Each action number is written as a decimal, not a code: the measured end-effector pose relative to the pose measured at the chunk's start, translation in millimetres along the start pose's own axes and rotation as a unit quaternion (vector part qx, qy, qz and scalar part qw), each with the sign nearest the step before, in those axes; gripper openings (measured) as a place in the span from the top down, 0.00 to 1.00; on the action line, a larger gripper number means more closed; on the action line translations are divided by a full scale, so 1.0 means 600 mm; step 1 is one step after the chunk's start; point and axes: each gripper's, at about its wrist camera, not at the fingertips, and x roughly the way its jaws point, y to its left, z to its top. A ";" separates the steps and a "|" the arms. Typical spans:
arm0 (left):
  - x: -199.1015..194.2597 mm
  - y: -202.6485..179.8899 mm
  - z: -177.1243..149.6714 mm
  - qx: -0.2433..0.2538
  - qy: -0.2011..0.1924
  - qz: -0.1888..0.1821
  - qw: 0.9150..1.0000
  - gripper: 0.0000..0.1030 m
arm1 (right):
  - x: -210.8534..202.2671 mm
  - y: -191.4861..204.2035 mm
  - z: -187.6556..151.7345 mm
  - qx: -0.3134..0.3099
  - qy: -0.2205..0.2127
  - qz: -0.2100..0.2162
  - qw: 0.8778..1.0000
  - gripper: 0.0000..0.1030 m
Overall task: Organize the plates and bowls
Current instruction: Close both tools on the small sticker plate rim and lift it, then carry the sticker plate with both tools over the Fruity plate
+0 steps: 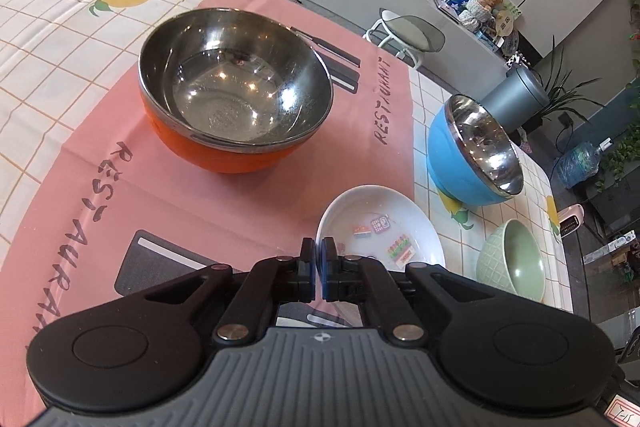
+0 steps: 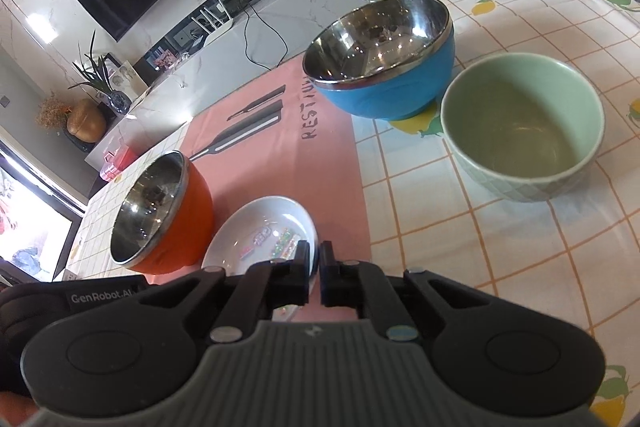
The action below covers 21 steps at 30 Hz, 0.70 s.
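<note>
Pink mat on the checked cloth, orange bowl on the mat, blue bowl and green bowl off the mat's right edge, white plate on that edge — left gripper closed on the plate's rim, right gripper closed too, holding nothing I can see.

A pink placemat lies on the lemon-print tablecloth; a stool stands beyond.

Left gripper: black linkages; grey ribbed body (blue pads).
</note>
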 end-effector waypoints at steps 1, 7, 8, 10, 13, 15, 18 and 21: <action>-0.010 0.001 -0.003 0.001 -0.003 -0.002 1.000 0.98 | -0.007 0.003 -0.002 -0.001 -0.003 0.003 1.000 0.98; -0.065 0.012 -0.029 0.004 -0.016 -0.001 1.000 0.98 | -0.051 0.022 -0.026 -0.002 -0.008 0.026 1.000 0.98; -0.073 0.013 -0.034 0.005 -0.017 -0.001 1.000 0.98 | -0.056 0.025 -0.030 -0.005 -0.007 0.029 1.000 0.98; -0.087 0.019 -0.043 0.004 -0.017 0.000 1.000 0.97 | -0.068 0.032 -0.042 -0.009 -0.006 0.033 0.999 0.98; -0.105 0.031 -0.055 0.004 -0.014 -0.002 1.000 0.97 | -0.084 0.038 -0.060 -0.012 -0.001 0.039 0.999 0.99; -0.115 0.039 -0.063 0.003 -0.011 -0.002 1.000 0.97 | -0.092 0.042 -0.071 -0.015 0.003 0.041 0.999 0.99; -0.127 0.047 -0.081 0.005 -0.007 -0.002 1.000 0.97 | -0.103 0.048 -0.091 -0.025 0.008 0.040 0.999 0.99; -0.133 0.059 -0.095 0.003 -0.002 -0.007 1.000 0.97 | -0.109 0.050 -0.109 -0.030 0.015 0.037 0.999 0.99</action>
